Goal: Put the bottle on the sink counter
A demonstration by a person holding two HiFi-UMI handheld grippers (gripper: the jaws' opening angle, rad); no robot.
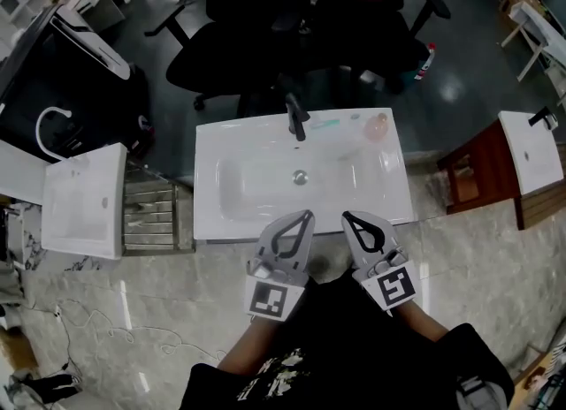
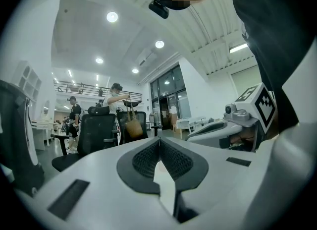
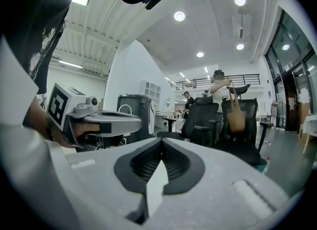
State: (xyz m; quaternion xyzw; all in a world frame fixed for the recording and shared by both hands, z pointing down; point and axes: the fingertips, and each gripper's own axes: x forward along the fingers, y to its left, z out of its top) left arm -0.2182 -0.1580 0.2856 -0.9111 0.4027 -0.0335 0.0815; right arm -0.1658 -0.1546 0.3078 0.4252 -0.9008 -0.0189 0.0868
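Now the white sink counter (image 1: 221, 139) is spreading below the person. The left gripper (image 1: 305, 216) and right gripper (image 1: 348, 216) are hovering side by side over its near edge, each pressing its fingers together on nothing. The pinkish bottle (image 1: 378, 125) is resting on the counter's far right corner, beside the faucet (image 1: 296, 117), well apart from both grippers.

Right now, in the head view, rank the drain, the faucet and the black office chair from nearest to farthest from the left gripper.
1. Drain, in the basin, just ahead of the left gripper.
2. Faucet, at the counter's rear edge.
3. Black office chair, on the floor beyond the counter.
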